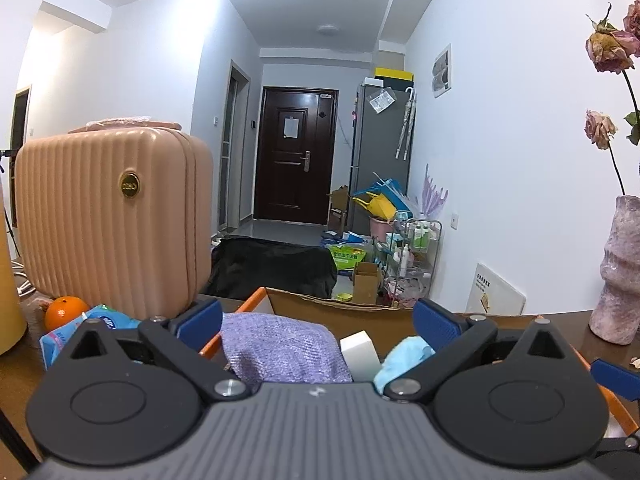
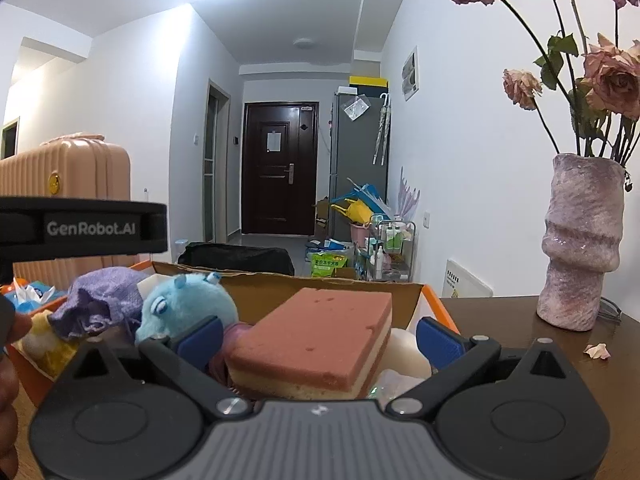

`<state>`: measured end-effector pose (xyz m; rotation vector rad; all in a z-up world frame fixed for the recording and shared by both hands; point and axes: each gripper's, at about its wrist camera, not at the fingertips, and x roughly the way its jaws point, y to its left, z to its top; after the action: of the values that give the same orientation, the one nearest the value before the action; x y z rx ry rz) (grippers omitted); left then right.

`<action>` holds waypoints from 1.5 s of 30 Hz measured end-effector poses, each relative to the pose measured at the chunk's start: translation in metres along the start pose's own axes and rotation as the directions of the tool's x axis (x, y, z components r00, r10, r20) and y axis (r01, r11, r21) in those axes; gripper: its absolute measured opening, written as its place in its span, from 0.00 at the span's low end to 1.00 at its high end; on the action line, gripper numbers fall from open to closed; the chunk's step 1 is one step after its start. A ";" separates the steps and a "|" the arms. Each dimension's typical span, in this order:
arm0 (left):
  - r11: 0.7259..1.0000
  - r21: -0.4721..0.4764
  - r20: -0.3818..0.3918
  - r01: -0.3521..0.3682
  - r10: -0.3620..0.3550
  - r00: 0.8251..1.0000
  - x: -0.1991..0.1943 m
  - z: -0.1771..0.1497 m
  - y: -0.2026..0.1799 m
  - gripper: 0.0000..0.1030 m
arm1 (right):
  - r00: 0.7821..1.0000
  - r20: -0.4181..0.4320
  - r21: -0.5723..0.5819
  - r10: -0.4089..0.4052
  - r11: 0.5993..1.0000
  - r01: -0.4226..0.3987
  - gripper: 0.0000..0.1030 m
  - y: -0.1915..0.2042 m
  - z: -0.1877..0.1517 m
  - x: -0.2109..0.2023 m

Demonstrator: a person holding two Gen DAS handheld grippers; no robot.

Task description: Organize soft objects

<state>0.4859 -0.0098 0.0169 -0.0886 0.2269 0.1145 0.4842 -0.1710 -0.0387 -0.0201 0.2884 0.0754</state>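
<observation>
A cardboard box with orange edges (image 1: 344,308) (image 2: 320,280) stands on the brown table and holds the soft things. In the left wrist view my left gripper (image 1: 318,320) is open over the box; a purple cloth (image 1: 280,352), a white block (image 1: 358,354) and a light blue plush (image 1: 404,360) lie below it, untouched by the pads. In the right wrist view my right gripper (image 2: 319,338) is open around a pink sponge (image 2: 320,336), with a gap at the right pad. Beside the sponge lie a blue plush (image 2: 188,304), the purple cloth (image 2: 104,300) and a yellow plush (image 2: 40,340).
A pink suitcase (image 1: 112,216) stands left of the box, with an orange (image 1: 64,312) and a blue tissue pack (image 1: 100,322) in front of it. A vase of dried roses (image 2: 580,240) stands on the table at right, and a petal (image 2: 598,351) lies near it.
</observation>
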 end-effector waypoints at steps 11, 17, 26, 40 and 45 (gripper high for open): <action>0.999 -0.005 0.012 -0.032 0.032 0.999 -0.029 0.001 0.019 1.00 | 0.998 0.045 0.011 -0.035 0.999 0.034 1.00 -0.006 0.000 -0.020; 0.999 0.025 0.027 -0.041 0.040 0.999 -0.062 -0.006 0.026 1.00 | 0.997 0.066 0.019 -0.049 0.999 0.048 1.00 -0.010 -0.004 -0.046; 0.997 0.061 0.030 -0.040 0.039 0.999 -0.117 -0.022 0.036 1.00 | 0.996 0.080 -0.007 -0.050 0.999 0.051 1.00 -0.010 -0.016 -0.101; 0.997 0.077 0.035 0.007 -0.010 0.999 -0.213 -0.038 0.050 1.00 | 0.998 0.062 -0.019 -0.032 0.999 0.033 1.00 -0.015 -0.034 -0.190; 0.996 0.083 0.051 0.020 -0.024 0.998 -0.252 -0.044 0.052 1.00 | 0.998 0.054 -0.013 -0.020 1.000 0.020 1.00 -0.018 -0.040 -0.226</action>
<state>0.2256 0.0115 0.0282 -0.0060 0.1782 0.0854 0.2586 -0.2064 -0.0125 -0.0340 0.2338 0.0580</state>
